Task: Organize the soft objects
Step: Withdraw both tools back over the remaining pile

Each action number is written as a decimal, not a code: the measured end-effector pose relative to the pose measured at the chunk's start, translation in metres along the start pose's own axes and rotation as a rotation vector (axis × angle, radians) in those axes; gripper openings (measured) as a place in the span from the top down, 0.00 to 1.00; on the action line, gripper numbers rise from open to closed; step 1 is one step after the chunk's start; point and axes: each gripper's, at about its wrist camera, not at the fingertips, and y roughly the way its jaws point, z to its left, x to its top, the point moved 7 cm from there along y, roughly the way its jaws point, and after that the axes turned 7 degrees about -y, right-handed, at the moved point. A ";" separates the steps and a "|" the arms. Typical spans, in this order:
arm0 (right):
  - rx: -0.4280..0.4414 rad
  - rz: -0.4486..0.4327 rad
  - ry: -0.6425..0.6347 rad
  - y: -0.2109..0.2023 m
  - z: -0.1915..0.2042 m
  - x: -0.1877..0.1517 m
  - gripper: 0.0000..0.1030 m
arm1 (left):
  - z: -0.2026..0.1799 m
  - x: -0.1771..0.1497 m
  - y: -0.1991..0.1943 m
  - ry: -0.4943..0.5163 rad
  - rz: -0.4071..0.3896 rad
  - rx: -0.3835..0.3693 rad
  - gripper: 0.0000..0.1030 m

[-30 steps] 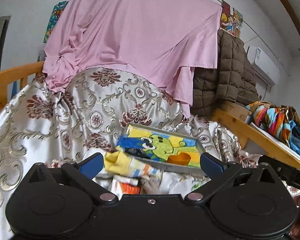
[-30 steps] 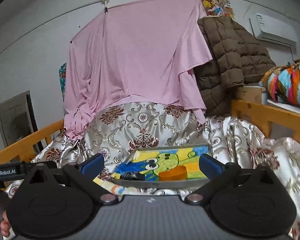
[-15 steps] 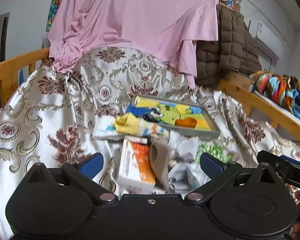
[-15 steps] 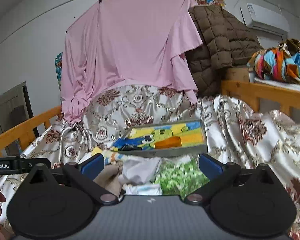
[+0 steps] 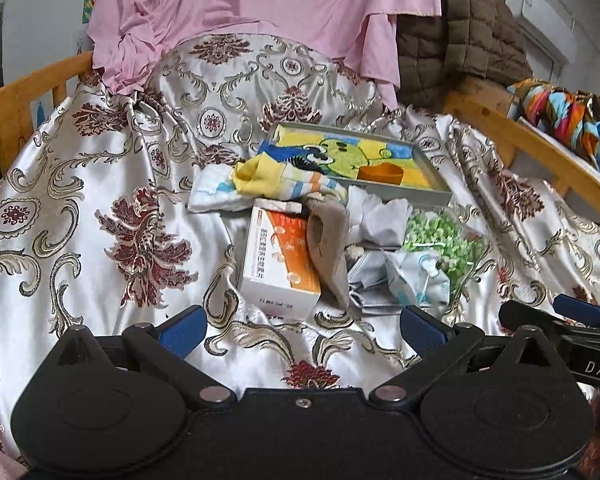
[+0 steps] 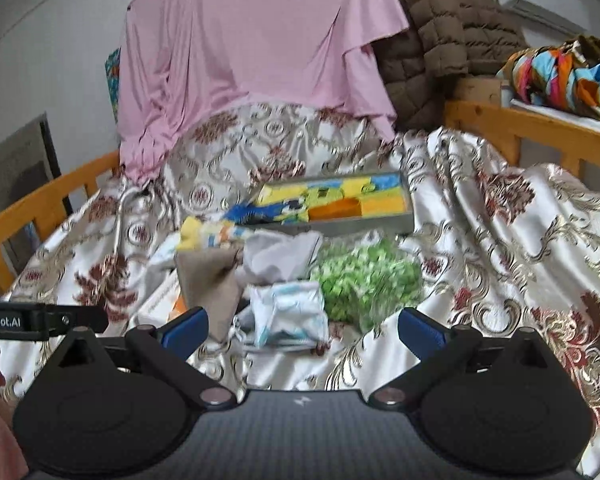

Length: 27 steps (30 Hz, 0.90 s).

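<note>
Both the left claw [image 5: 302, 326] and right claw [image 6: 302, 326] are being held wide, gripping nothing. The soft pile [image 5: 364, 240] is lying just before the tray [image 5: 436, 196], half burying the box [image 5: 278, 264]; the right view is blurring.

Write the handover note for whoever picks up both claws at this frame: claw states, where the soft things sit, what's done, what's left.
Left claw: open, empty, short of the pile.
Right claw: open, empty, also short of it.
Pile on the patterned bedspread: striped sock, grey-brown sock, white cloth, green leafy bundle, face masks, with an orange-and-white box among them.
Grey tray behind the pile holds a cartoon-print cloth and an orange cup.
Done: nothing gripped yet.
Left: likely sorting the soft pieces, tray probably the target.
</note>
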 end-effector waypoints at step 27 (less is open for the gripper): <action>0.055 0.163 -0.050 0.033 0.022 -0.018 0.00 | 0.007 -0.013 0.024 0.036 0.137 0.125 0.01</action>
